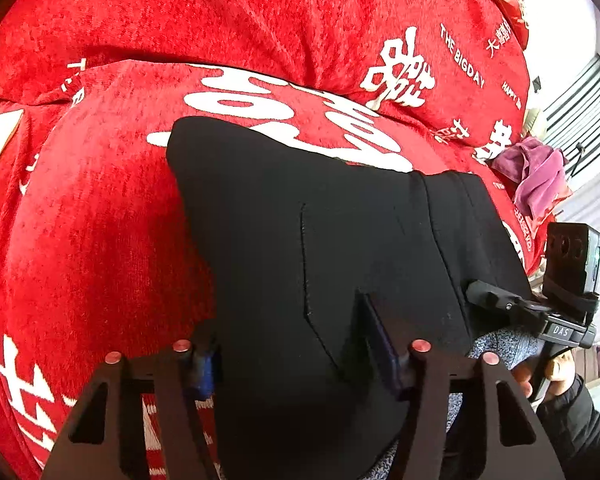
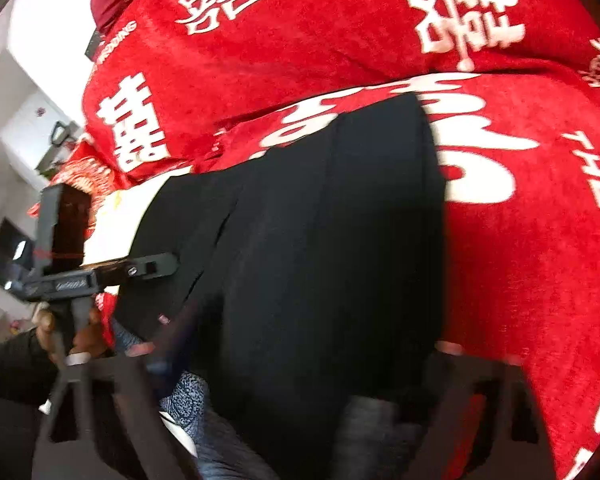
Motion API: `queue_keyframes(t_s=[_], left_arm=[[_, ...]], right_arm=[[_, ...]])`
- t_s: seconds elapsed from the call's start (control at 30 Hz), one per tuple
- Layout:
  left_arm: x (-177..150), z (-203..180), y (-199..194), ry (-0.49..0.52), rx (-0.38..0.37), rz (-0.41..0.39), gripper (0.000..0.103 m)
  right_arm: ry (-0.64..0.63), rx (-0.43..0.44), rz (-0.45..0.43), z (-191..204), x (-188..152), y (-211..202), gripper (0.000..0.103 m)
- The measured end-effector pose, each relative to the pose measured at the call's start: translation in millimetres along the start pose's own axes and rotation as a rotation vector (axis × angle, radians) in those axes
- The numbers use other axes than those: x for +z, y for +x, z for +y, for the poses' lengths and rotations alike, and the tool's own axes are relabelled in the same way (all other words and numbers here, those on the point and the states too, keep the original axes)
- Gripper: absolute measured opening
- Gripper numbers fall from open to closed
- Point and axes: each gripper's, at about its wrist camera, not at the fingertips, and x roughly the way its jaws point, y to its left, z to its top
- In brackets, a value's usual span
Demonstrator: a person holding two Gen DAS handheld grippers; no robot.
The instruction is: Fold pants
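Black pants (image 1: 308,240) lie folded on a red blanket (image 1: 100,220) with white characters; they also show in the right wrist view (image 2: 320,240). My left gripper (image 1: 296,344) is open, its fingers (image 1: 374,332) straddling the near end of the pants, which lies between them. The right gripper (image 1: 484,292) shows in the left view at the pants' right edge, its tip resting on the cloth. In the blurred right wrist view my right gripper (image 2: 300,356) spans the pants' near end. The left gripper (image 2: 156,262) shows there at the pants' left edge.
A purple cloth (image 1: 532,176) lies at the blanket's far right. A grey speckled garment (image 1: 500,344) sits under the pants' near right corner. The person's hand (image 1: 556,372) holds the right gripper's handle. A wall and furniture (image 2: 20,128) stand beyond the bed's left.
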Motion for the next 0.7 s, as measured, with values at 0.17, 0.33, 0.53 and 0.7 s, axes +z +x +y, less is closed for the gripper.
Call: queue_keyframes(t_s=[0.17,0.33,0.53,0.7], left_arm=[[9,-8,-22,0.002,-0.040,-0.031,0.047],[30,-8,-39,-0.012,-0.059,-0.056,0.047],[73,5,-37,-0.053,-0.032,-0.063,0.047],[96,16,-34,-0.076,-0.010,-0.065,0.047]], right_arm=[[0.005,-0.004,-0.001,8,6,-13,0.058],[-0.014,0.014,-0.023,21,22,-25,0.057],[-0.017,0.014,-0.031,30,57,-13,0.057],[-0.004,0.022,-0.029,26,89,4,0.057]])
